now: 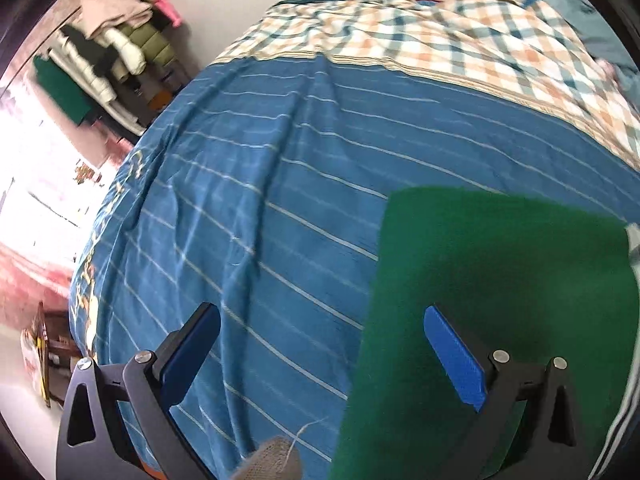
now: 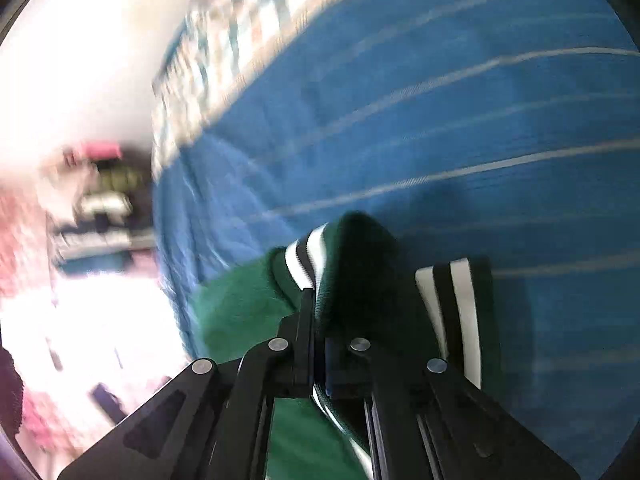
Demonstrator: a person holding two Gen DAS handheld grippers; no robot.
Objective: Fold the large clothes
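A green garment point(image 1: 480, 280) with white-and-dark striped trim lies on a blue striped bed sheet point(image 1: 280, 160). My left gripper point(image 1: 320, 344) is open above the sheet, its right finger over the garment's left edge, holding nothing. In the right wrist view my right gripper point(image 2: 318, 316) is shut on the green garment's striped ribbed edge point(image 2: 348, 264), which bunches up between the fingers. The view is blurred.
A checked orange-and-teal blanket point(image 1: 440, 40) covers the far part of the bed. A pile of clothes point(image 1: 120, 40) hangs or stacks by the wall at the far left. The bed's left edge point(image 1: 92, 260) drops to a bright floor.
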